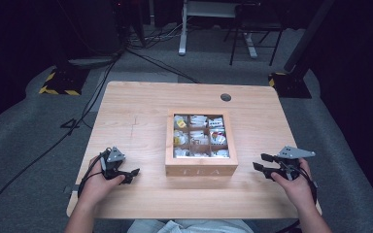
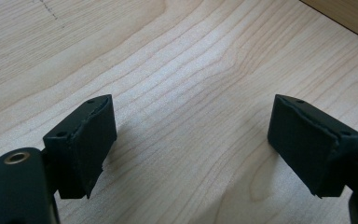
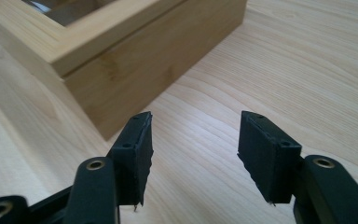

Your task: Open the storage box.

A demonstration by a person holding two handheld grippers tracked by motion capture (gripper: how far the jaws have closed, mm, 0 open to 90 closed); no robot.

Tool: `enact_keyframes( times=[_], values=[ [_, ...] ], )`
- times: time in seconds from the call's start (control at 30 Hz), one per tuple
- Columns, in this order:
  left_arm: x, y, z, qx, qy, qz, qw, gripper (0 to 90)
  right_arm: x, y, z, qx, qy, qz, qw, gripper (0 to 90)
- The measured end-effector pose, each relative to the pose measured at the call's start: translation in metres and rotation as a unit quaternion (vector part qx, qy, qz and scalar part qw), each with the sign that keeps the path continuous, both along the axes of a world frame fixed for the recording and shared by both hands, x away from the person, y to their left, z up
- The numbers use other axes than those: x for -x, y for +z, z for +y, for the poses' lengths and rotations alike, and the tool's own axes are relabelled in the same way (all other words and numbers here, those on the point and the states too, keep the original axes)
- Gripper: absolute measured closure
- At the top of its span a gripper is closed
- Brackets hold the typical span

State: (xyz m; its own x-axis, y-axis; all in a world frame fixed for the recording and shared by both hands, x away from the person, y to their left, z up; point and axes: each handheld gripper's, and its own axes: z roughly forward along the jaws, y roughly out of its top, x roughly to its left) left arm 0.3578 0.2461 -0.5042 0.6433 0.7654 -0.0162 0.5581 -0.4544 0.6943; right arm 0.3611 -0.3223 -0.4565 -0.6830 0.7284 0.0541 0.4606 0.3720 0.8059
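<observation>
Wooden table (image 1: 136,121), pale grain, round grommet hole (image 1: 226,97) at far edge. Tea box (image 1: 201,170) at table centre: light wood, glass-paned lid closed, nine compartments of packets beneath, "TEA" on front wall. Nothing between box and either gripper. Left gripper (image 1: 131,174) low on table left of box, jaws spread wide, empty. Right gripper (image 1: 260,161) right of box, aimed at its near corner, jaws parted, empty.
</observation>
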Motion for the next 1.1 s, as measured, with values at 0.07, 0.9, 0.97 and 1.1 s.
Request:
enact_keyframes(
  times=[0.07,0.9,0.97,1.1],
  values=[
    [0.000,0.000,0.000,0.000,0.000,0.000,1.0000,15.9,0.004,0.005,0.006,-0.005,0.010,0.000,0.9999,47.1],
    [0.000,0.000,0.000,0.000,0.000,0.000,1.0000,15.9,0.019,0.007,0.047,-0.007,0.085,0.024,0.9961,73.0],
    [0.000,0.000,0.000,0.000,0.000,0.000,1.0000,15.9,0.018,0.005,0.049,-0.006,0.085,0.025,0.9960,75.2],
    [0.000,0.000,0.000,0.000,0.000,0.000,1.0000,15.9,0.017,0.002,0.049,-0.003,0.083,0.029,0.9961,79.7]
  ],
)
